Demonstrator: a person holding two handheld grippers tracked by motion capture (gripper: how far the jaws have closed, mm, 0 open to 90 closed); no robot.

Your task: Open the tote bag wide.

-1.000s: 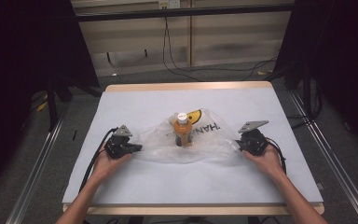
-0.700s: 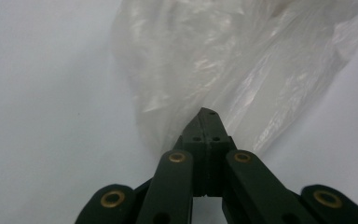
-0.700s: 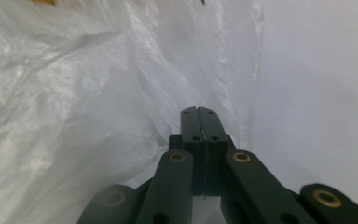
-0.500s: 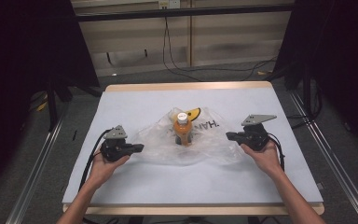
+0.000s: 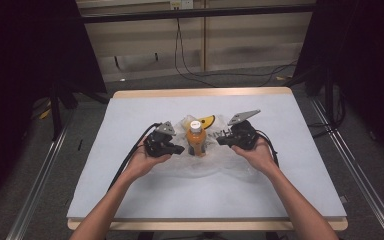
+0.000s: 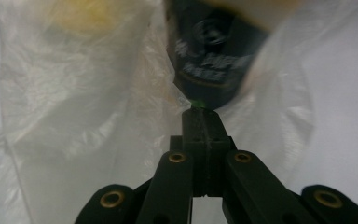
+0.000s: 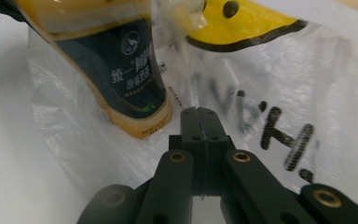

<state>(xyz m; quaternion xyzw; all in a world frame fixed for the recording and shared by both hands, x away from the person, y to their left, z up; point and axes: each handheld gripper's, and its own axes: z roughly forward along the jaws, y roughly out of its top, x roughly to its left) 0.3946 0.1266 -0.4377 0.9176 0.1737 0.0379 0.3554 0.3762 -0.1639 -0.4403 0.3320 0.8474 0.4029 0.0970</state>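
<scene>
An orange drink bottle (image 5: pixel 196 141) with a white cap stands upright at the table's middle, on a crumpled clear plastic bag (image 5: pixel 215 162) with yellow and black print. My left gripper (image 5: pixel 180 149) is shut, its tips just left of the bottle's base. From the other side, my shut right gripper (image 5: pixel 219 140) points at the bottle. In the left gripper view the shut jaws (image 6: pixel 200 115) almost touch the bottle's dark label (image 6: pixel 214 60), with the bag (image 6: pixel 74 116) behind. The right gripper view has shut jaws (image 7: pixel 199 112) just short of the bottle (image 7: pixel 121 70), over the printed bag (image 7: pixel 270 121).
The pale mat (image 5: pixel 145 200) covers a wooden table with room to the left, right and front. Black curtains flank the table, and cables (image 5: pixel 195 70) lie on the floor behind it. Metal rails (image 5: pixel 40 200) run along both sides.
Both grippers have moved inward from the bag's outer edges to either side of the bottle. The bag now looks bunched closer around the bottle.
</scene>
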